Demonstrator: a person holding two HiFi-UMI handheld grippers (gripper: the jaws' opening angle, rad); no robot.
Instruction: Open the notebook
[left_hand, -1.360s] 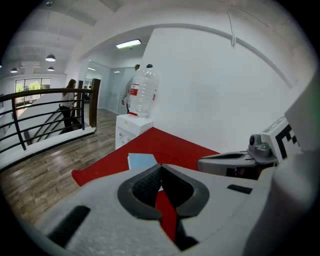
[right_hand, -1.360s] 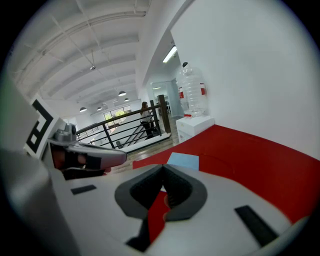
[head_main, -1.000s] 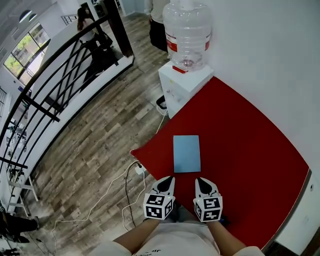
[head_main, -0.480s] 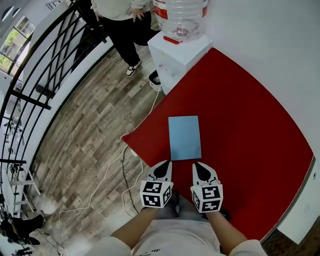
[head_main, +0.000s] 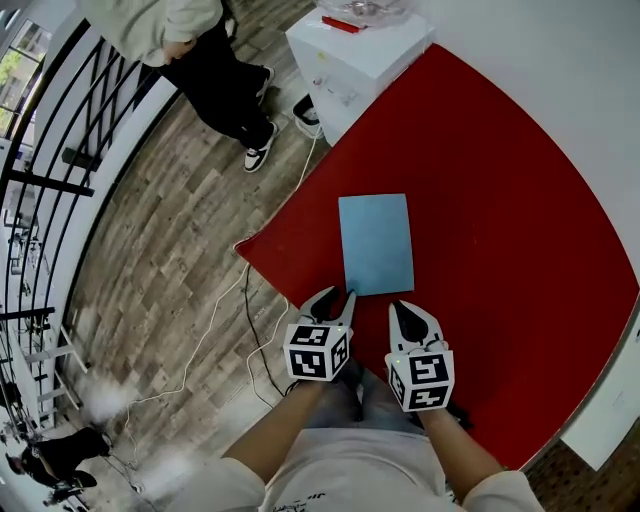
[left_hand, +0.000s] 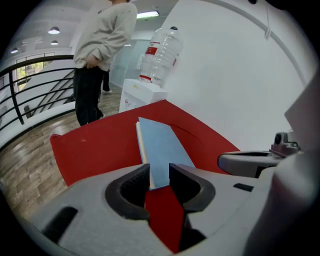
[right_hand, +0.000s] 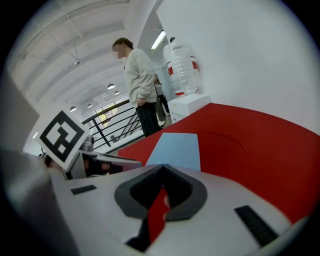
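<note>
Your notebook (head_main: 376, 244): plain light blue cover. Table (head_main: 520, 200): solid red. Your left gripper (head_main: 338, 296), right gripper (head_main: 405, 306): white shells, black-and-white square markers. Floor (head_main: 170, 250): grey-brown wood grain. Railing (head_main: 50, 185): black.

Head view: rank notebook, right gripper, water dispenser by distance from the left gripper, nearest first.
1. notebook: at the tips of the left gripper, its near corner showing in the gap between the jaws, which have just been opening; not gripped.
2. right gripper: alongside, on its right.
3. water dispenser: farthest, beyond the far corner of the red table.
</note>
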